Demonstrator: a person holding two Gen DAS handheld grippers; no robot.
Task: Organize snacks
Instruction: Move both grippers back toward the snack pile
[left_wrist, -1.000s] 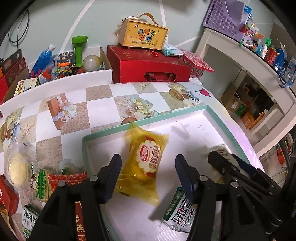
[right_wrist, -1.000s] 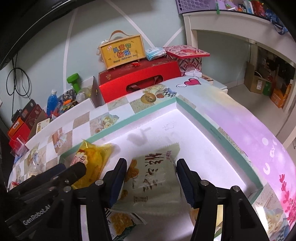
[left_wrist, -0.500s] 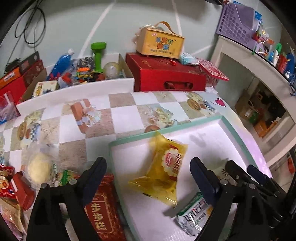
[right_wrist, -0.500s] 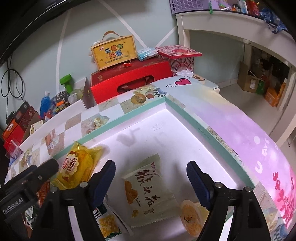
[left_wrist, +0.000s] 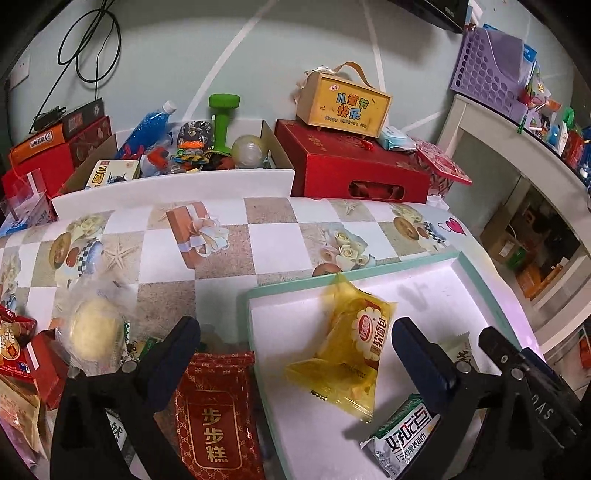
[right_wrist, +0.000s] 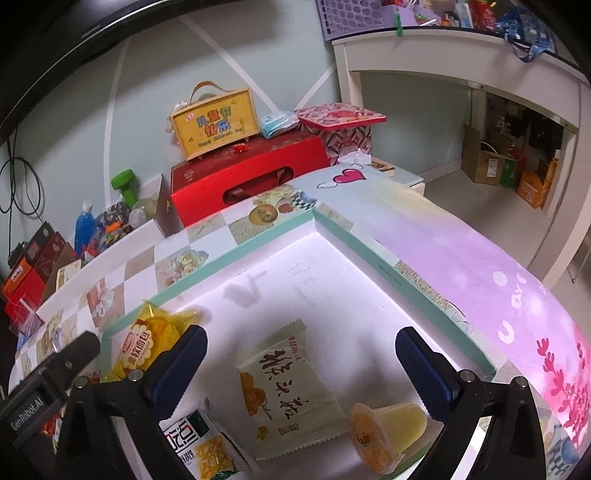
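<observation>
Grippers, two: left gripper (left_wrist: 295, 345) and right gripper (right_wrist: 301, 349), jaws opening, nothing pinched. White tray (right_wrist: 332, 236), one, holding four snacks: yellow bread packet (left_wrist: 351, 343), pale pastry packet (right_wrist: 284, 391), green-white packet (right_wrist: 195, 443), jelly cup (right_wrist: 384, 428).

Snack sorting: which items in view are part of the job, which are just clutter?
Job:
- teal-rimmed tray
- yellow bread pack, pale green pack, jelly cup, white-green pack, all in the tray
- red cake pack and round pastry, on the table outside it

Clutter:
- red gift box
- yellow carry box
- green dumbbell
- blue bottle
</observation>
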